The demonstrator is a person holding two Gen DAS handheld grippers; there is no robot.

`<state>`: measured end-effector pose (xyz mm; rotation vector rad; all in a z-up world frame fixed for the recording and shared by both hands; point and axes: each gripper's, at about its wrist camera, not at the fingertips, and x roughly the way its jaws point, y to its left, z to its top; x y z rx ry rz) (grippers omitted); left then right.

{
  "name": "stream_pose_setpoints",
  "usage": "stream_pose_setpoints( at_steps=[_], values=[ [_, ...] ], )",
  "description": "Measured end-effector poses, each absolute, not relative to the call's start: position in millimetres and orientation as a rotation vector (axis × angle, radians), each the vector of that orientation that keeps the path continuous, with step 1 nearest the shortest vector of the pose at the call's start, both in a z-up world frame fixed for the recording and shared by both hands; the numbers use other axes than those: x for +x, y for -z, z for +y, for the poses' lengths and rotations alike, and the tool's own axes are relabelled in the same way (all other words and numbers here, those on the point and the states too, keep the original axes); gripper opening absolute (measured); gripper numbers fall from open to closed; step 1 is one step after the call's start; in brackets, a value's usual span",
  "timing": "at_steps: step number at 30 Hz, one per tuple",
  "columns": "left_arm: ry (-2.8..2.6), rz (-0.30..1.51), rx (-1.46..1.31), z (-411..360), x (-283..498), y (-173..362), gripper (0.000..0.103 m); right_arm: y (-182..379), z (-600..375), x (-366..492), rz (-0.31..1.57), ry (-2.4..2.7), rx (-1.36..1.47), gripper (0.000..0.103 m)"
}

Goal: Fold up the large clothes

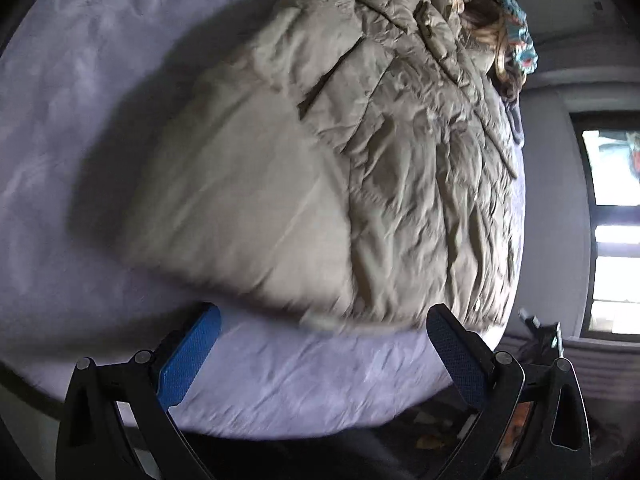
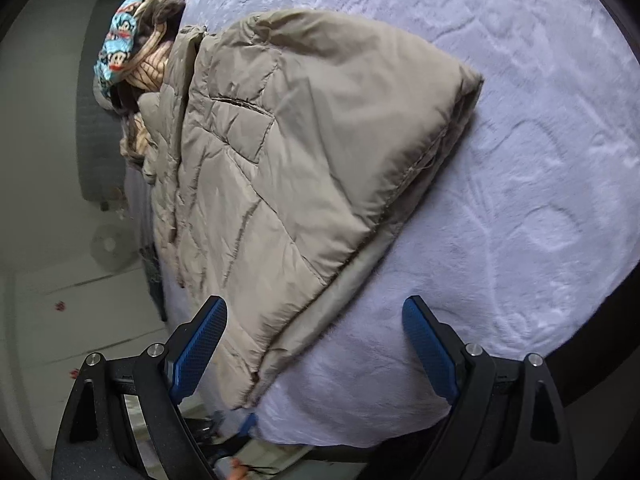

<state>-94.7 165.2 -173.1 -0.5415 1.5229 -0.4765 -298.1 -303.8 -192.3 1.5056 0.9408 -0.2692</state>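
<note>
We see a khaki quilted jacket (image 1: 320, 168) lying folded on the bed (image 1: 80, 140), a flap doubled over so its smooth lining faces up beside the stitched, wrinkled panels and a pocket slit. Our left tool (image 1: 324, 324) stands spread wide and empty, just short of the jacket's near hem. Our right tool (image 2: 316, 316) is likewise spread, nothing between its pads, over the jacket's (image 2: 304, 152) lower corner. A heap of patterned clothes (image 2: 128, 52) beyond is half hidden; the left view's near hem is blurred.
</note>
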Motion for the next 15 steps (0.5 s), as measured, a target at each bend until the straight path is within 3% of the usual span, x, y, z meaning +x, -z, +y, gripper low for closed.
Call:
stream_pose_setpoints(
  at_steps=[5, 8, 9, 10, 12, 15],
  values=[
    [0.460, 1.481, -0.547, 135.4, -75.3, 178.3, 0.102, 200.9, -307.3, -293.3, 0.864, 0.262, 1.594, 0.091],
    [0.430, 1.481, -0.508, 125.3, -65.6, 180.5, 0.085, 206.7, -309.3, -286.1, 0.832, 0.250, 1.633, 0.091],
    [0.421, 1.478, -0.498, 123.0, -63.0, 180.7, 0.074, 207.5, -310.6, -284.0, 0.826, 0.249, 1.638, 0.091],
    [0.420, 1.471, -0.488, 123.4, -61.0, 180.2, 0.054, 207.4, -311.3, -282.0, 0.819, 0.247, 1.643, 0.091],
    [0.423, 1.460, -0.443, 122.1, -56.7, 178.8, 0.032, 207.9, -313.9, -278.9, 0.792, 0.234, 1.662, 0.091],
    [0.429, 1.430, -0.423, 124.2, -52.9, 172.2, 0.022, 207.4, -318.4, -275.9, 0.769, 0.223, 1.673, 0.091]
  ],
)
